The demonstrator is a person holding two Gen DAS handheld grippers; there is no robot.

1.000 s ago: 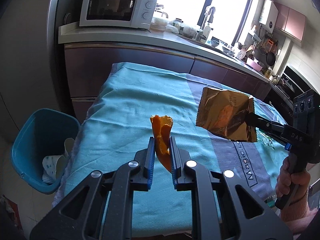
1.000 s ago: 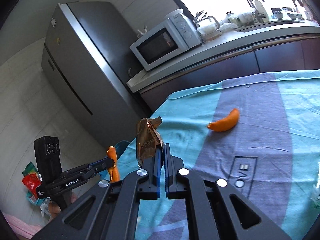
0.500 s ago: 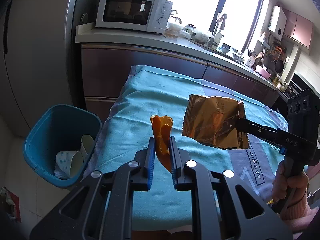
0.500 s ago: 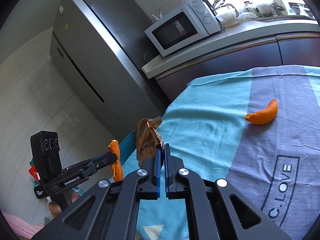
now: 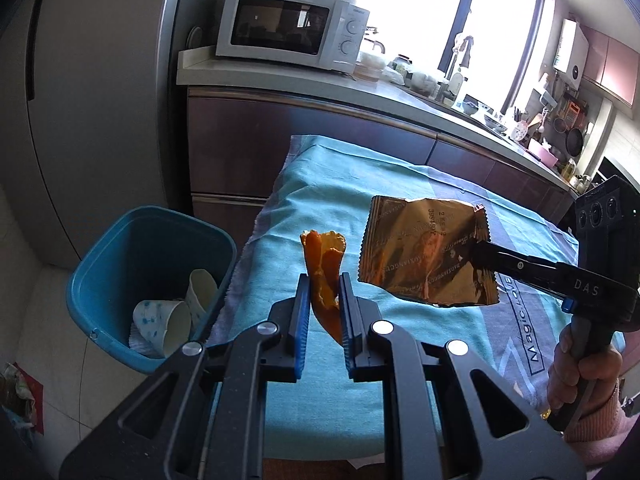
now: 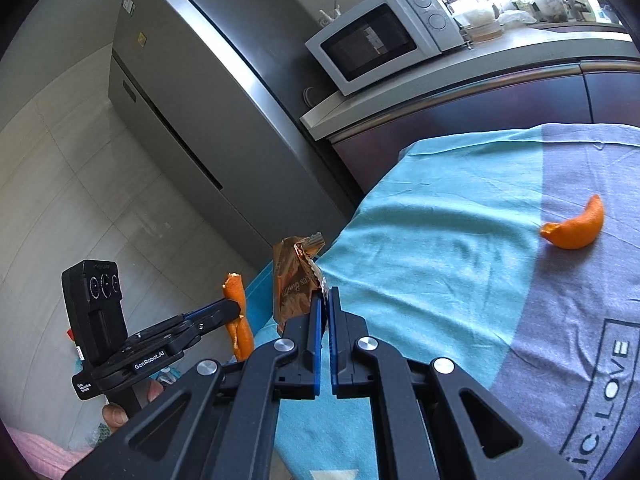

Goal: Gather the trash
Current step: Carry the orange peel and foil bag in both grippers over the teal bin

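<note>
My left gripper [image 5: 324, 280] is shut on a strip of orange peel [image 5: 322, 262], held upright above the left end of the table. In the right wrist view that peel [image 6: 237, 320] shows at the lower left in the left gripper [image 6: 234, 310]. My right gripper [image 6: 324, 294] is shut on a crumpled golden-brown snack wrapper [image 6: 294, 284]. From the left wrist view the wrapper [image 5: 424, 250] hangs over the cloth, pinched at its right edge by the right gripper [image 5: 478, 254]. A blue trash bin [image 5: 116, 264] stands on the floor left of the table, holding paper cups [image 5: 164, 320].
A second orange peel [image 6: 576, 226] lies on the grey stripe of the teal tablecloth [image 6: 440, 248]. A counter with a white microwave [image 5: 288, 26] runs behind the table, beside a grey fridge [image 6: 192, 112]. A hand [image 5: 584, 372] grips the right gripper's handle.
Both grippers have carried their loads leftward toward the table's left end. The blue bin now sits closer and larger in the left wrist view. The lying peel has slid right in the right wrist view.
</note>
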